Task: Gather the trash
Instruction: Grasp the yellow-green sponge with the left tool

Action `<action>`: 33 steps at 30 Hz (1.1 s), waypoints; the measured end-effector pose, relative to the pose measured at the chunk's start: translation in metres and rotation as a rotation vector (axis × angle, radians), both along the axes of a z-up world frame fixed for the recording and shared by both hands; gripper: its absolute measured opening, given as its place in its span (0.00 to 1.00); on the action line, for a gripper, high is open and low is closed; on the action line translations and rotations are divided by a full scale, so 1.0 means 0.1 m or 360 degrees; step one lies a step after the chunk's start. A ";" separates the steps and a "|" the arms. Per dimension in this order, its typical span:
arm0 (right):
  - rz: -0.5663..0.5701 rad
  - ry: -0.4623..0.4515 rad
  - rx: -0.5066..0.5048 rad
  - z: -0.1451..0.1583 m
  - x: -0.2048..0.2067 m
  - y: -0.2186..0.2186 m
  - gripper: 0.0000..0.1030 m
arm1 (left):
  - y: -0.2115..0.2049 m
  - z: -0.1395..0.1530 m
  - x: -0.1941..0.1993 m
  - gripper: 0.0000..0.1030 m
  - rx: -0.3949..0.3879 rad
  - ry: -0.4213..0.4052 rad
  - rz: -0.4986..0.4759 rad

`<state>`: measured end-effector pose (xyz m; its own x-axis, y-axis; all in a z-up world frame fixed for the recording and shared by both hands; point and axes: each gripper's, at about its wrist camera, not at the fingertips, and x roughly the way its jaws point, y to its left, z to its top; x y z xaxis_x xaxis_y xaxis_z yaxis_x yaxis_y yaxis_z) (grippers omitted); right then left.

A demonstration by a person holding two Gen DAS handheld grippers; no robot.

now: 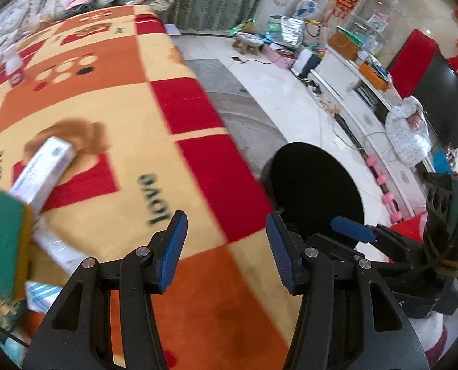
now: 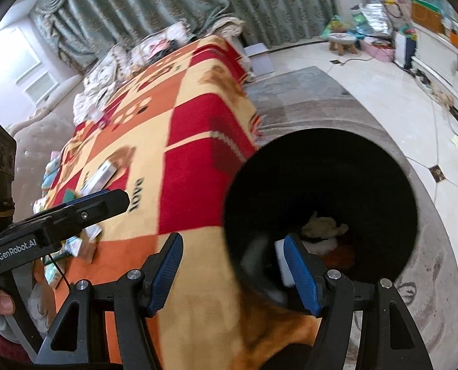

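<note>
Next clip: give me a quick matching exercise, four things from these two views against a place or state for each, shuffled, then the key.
Things
1. bin
2. sponge
3. white box
4. left gripper

Places or states
A. lying on the blanket, over a brown bear print
B. open, holding nothing
C. on the floor beside the blanket's edge, with crumpled trash inside
D. green on top, yellow below, at the left edge of the left wrist view

Pairs: 1-C, 2-D, 3-A, 4-B
</note>
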<state>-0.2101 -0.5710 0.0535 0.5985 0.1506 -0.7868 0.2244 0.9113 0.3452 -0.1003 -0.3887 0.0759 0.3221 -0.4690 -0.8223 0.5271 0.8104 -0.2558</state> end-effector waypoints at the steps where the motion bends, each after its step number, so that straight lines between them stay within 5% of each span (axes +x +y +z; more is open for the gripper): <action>1: 0.0029 0.0008 -0.0004 -0.01 0.03 0.07 0.63 | 0.09 0.00 0.01 0.50 0.0005 0.0000 0.0020; 18: 0.0509 0.0058 0.0026 -0.13 0.57 1.43 0.64 | 1.76 0.01 0.34 0.59 0.0108 -0.0014 0.0279; 33: 0.0821 0.0072 -0.0030 -0.20 0.89 2.11 0.69 | 1.88 -0.31 0.76 0.62 0.0230 0.0015 0.0145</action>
<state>-0.1212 -0.3603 0.0336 0.4153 0.4029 -0.8156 -0.2416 0.9132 0.3281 -0.0239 -0.2007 0.0447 0.3497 -0.3147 -0.8825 0.4477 0.8835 -0.1376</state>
